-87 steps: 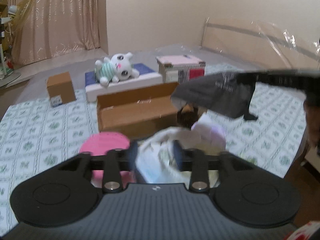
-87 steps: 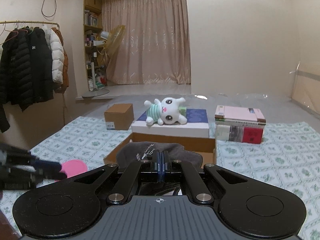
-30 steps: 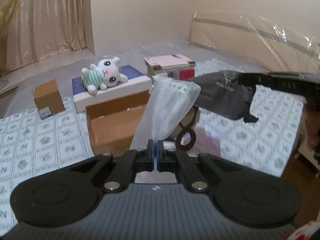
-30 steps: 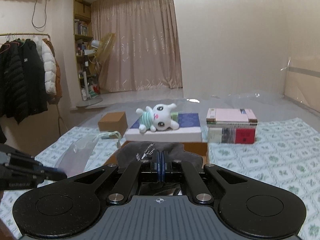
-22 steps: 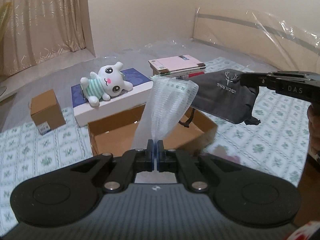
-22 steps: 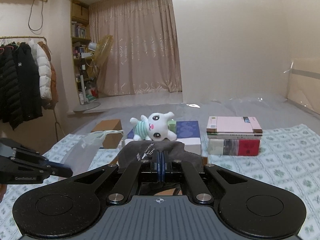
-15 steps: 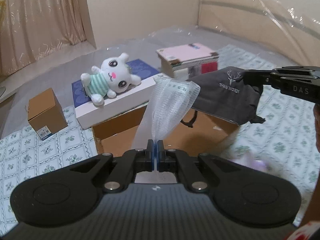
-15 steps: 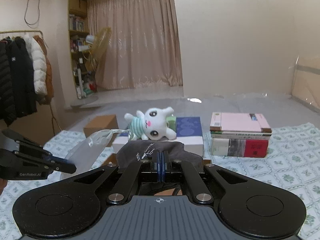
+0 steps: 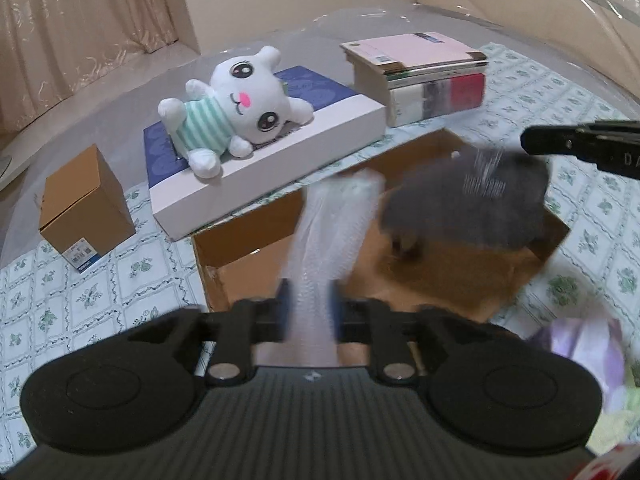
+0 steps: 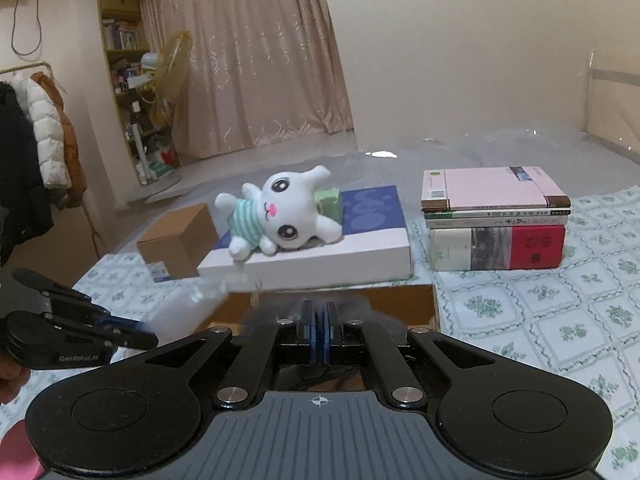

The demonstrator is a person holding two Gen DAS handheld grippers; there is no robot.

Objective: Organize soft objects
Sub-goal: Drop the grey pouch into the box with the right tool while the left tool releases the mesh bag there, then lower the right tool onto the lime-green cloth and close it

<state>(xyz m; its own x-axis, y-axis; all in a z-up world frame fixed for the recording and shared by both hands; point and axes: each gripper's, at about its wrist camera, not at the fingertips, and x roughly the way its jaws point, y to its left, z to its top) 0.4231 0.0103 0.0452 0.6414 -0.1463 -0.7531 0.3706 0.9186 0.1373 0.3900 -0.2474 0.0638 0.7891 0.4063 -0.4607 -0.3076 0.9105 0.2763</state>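
On the left, the left gripper (image 9: 310,308) is over the near left part of the open cardboard box (image 9: 248,240). Half a second ago its pads were pinched flat on the clear mesh bag (image 9: 332,232); now its jaws are opening, with the blurred bag between them and seemingly slipping free rather than gripped. It has also come forward and lower, so the box, which lay ahead, now fills the view beneath it. I judge this to be the release: the bag should drop inside the box's left half.

To the right, the grey drawstring pouch (image 9: 468,200) hangs over the far right corner of the box, smeared by motion and low against the wall. The right gripper (image 10: 319,338) has its fingers (image 10: 308,336) pressed together on the pouch's top edge, as they were a second ago; it has not let go.

One soft item therefore looks as good as stowed, and the pouch seems about to follow. At the right edge of the bed, beside the box, pale lilac fabric (image 9: 584,352) lies outside it.
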